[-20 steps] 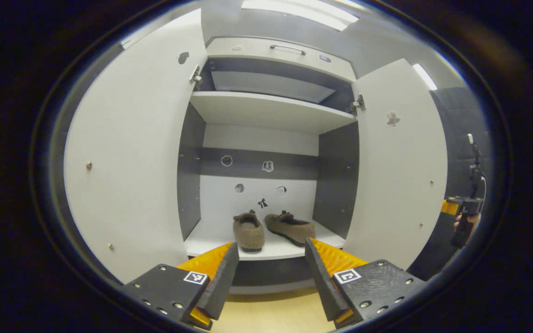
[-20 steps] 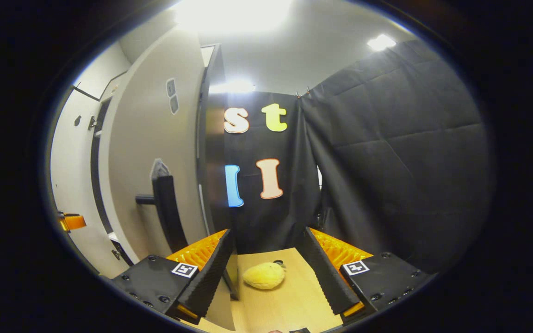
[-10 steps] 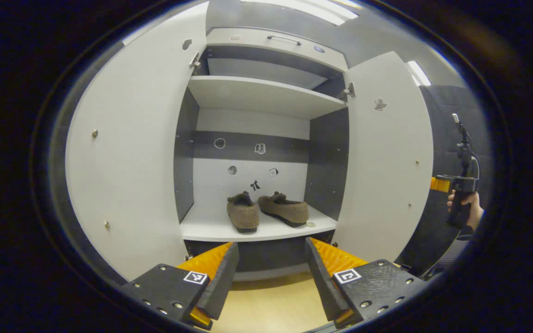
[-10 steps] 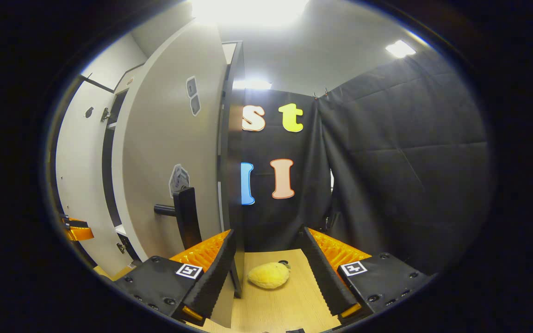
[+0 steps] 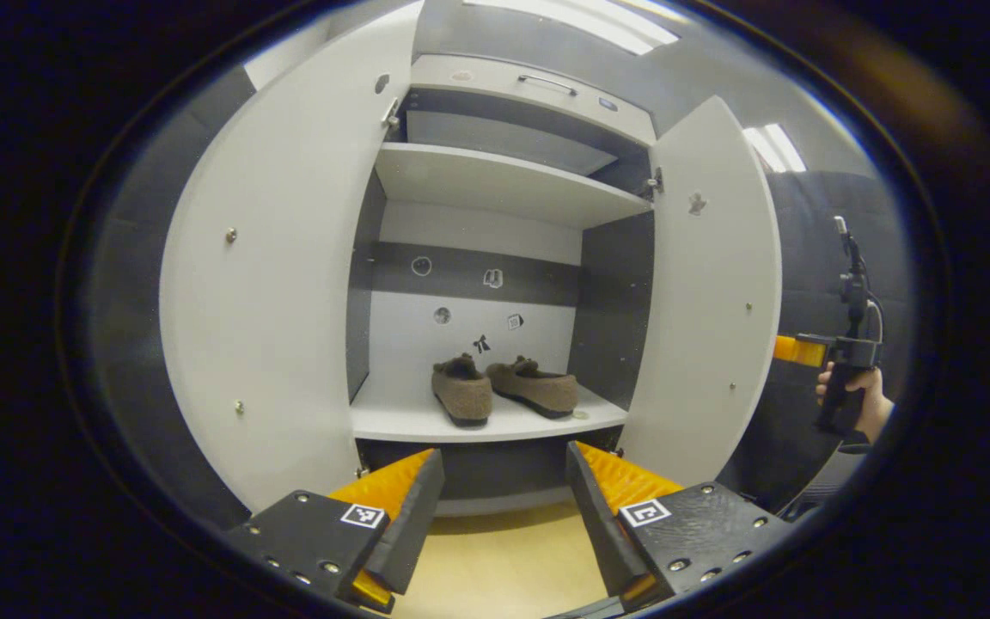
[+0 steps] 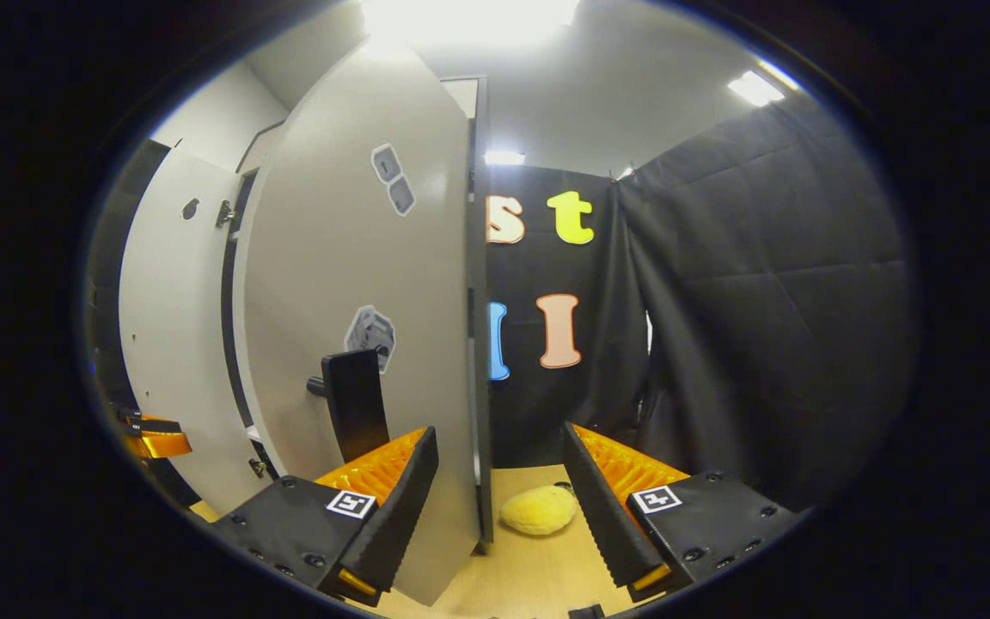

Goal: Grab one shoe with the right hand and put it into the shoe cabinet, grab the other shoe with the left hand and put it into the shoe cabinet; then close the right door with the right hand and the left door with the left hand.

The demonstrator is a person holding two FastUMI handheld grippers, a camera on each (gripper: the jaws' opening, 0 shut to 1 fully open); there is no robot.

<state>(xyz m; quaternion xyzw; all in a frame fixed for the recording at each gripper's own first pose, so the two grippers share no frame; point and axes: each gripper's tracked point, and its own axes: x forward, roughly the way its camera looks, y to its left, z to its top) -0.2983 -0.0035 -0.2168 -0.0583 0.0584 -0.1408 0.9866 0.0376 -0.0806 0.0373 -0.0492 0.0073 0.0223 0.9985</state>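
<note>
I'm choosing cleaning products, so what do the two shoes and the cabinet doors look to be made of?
The shoes look like brown felt or wool, going by their fuzzy, matte surface. The cabinet doors look like laminated board in a smooth, matte light grey, flat with small metal screws showing. Whether the core is wood or particleboard cannot be told.

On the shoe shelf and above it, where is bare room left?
Bare shelf lies left of the two shoes, up to the cabinet's left wall. The upper shelf carries nothing. The right end is crowded: the second shoe reaches nearly to the right wall.
</note>
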